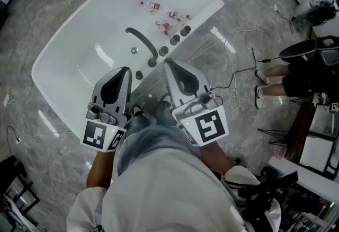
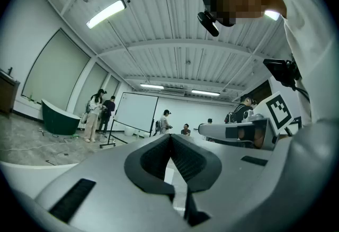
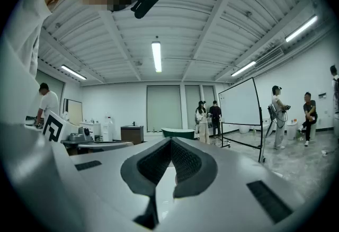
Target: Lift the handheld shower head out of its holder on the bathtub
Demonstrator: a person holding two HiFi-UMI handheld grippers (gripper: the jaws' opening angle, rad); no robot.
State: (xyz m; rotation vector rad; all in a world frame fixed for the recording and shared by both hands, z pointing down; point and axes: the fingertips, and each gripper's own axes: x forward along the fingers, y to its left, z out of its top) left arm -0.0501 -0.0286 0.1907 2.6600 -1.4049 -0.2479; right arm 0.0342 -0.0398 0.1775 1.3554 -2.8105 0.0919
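The white bathtub stands on the grey floor in the head view, in front of me. A dark curved shower fitting lies over its near side, with several dark round knobs along the deck beside it. My left gripper and right gripper are held side by side just short of the tub's near rim, touching nothing. Neither gripper view shows the tub fittings; both look level across the room. The left gripper has its jaws together and empty. The right gripper is likewise shut on nothing.
Several plastic bottles lie inside the tub. Cables run over the floor to the right, where a person's legs stand near dark equipment. Across the room are people, a whiteboard and a green tub.
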